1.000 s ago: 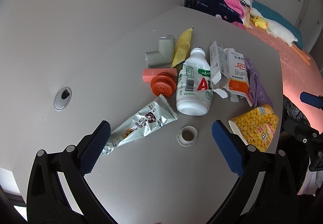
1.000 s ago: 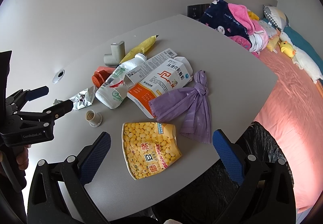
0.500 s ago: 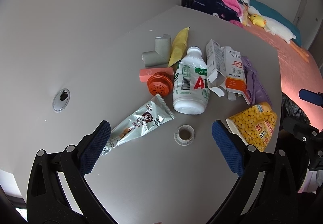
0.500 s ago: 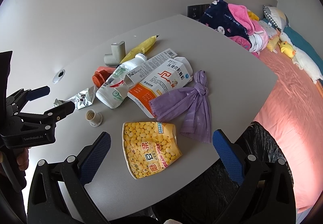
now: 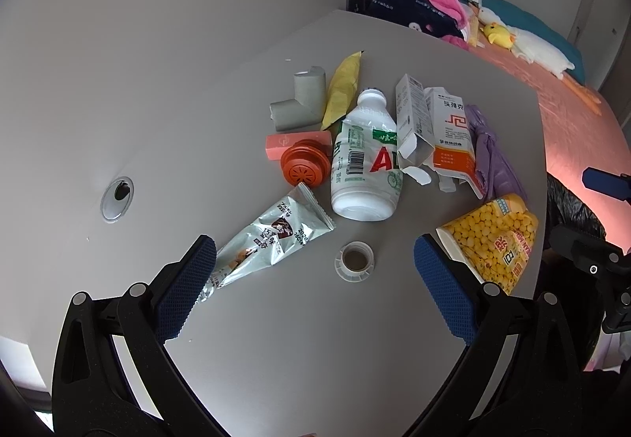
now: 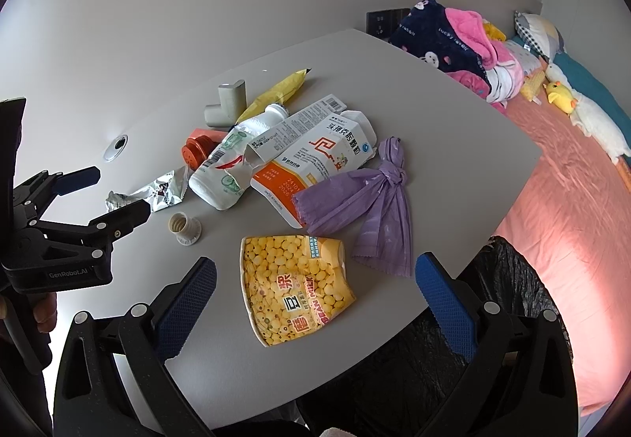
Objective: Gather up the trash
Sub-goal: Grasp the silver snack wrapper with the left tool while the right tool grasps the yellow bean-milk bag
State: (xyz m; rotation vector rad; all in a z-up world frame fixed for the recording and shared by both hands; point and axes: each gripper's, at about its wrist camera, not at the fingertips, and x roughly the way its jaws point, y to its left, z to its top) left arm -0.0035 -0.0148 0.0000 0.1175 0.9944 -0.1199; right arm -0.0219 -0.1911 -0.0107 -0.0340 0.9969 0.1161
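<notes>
A bedroom is shown, with a pink-covered bed carrying heaped blankets and soft toys behind a pale grey tabletop on which the trash is scattered. In the left wrist view a white plastic drink bottle is laid on its side at the centre of the heap, with an orange ribbed cap touching it at nine o'clock, a silver foil snack wrapper at seven o'clock and a small white screw spout at six o'clock, apart from the bottle. A torn white-and-orange medicine carton rests against the bottle at three o'clock, overlapping a knotted purple plastic bag. A crumpled yellow bean-milk carton is seen nearest the right tool.

A black bin bag hangs just beyond the tabletop edge, at four o'clock from the yellow carton.

Both the left tool and the right tool are spread wide, hovering above the tabletop with nothing gripped.

Nothing appears to have been collected yet. The flat foil wrapper could be missed or merely pushed along if the fingers are closed too high. The round bottle could be rolled aside by an off-centre pinch, and neighbouring pieces could be knocked over the edge.
</notes>
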